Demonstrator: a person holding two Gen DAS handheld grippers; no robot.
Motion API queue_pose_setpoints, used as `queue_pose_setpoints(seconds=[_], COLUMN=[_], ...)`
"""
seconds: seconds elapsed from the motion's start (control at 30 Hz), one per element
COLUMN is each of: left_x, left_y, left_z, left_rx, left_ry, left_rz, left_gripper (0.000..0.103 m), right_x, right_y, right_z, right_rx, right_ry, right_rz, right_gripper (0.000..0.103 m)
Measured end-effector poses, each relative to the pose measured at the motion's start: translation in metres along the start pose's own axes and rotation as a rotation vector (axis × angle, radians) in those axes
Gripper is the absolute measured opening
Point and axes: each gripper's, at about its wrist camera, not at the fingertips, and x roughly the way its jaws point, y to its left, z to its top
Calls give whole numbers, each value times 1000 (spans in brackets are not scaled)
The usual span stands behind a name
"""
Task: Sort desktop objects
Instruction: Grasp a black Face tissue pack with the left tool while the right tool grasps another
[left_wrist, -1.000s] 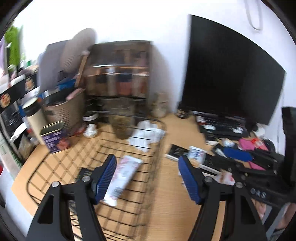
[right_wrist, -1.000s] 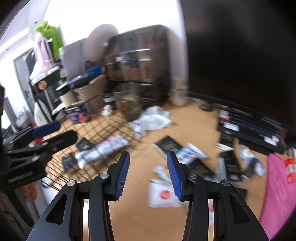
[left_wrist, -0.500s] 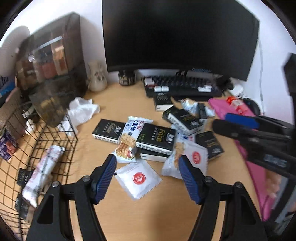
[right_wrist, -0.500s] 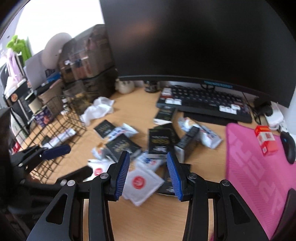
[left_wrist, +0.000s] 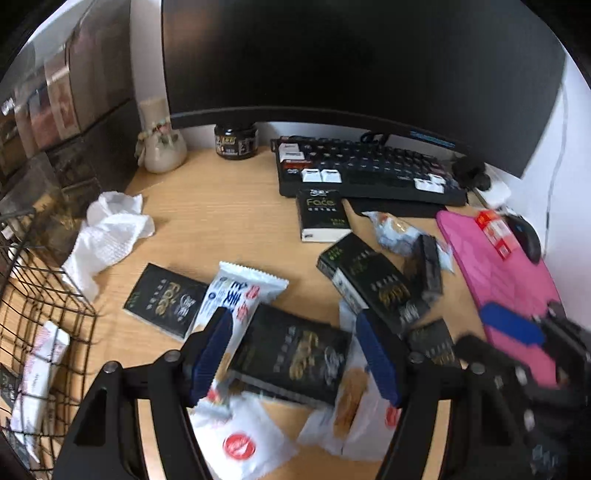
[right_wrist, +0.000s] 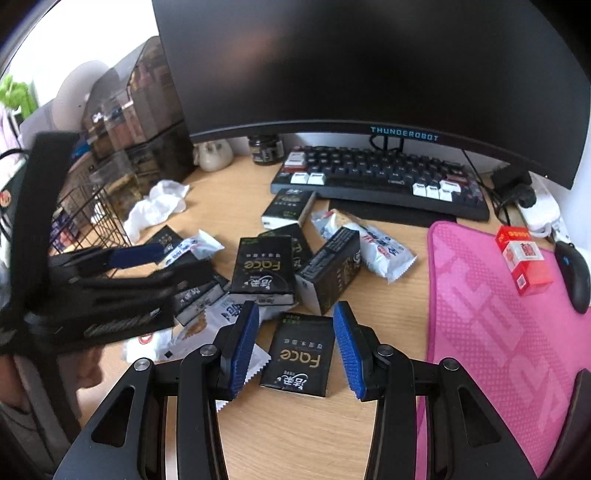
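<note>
Black tissue pack (right_wrist: 299, 354) flat on desk, between open right gripper (right_wrist: 295, 349) pads, untouched

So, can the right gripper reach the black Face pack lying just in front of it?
Probably yes: the right gripper is open, the black Face pack lies flat between its fingers, and nothing covers it.
</note>
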Motion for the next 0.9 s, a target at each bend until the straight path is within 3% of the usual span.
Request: queue_pose_setpoints(seconds=[0.13, 0.37, 0.63, 0.9], left_x=[12, -6, -21, -27], left_y=[1, 7, 31, 23], left_z=[-2, -26, -47, -61], left_rx=[10, 81, 61, 59], left_ry=[15, 17, 45, 63], left_rz=[10, 26, 56, 27], left_gripper=[74, 74, 74, 74], right_x=[2, 4, 9, 22], right_y=[-1, -2, 5, -3], right_z=[0, -2, -4, -10], right_rx=[0, -3, -14, 7], right_ry=[4, 17, 36, 75], right_rz=[5, 11, -5, -34], right_gripper=[42, 42, 42, 45])
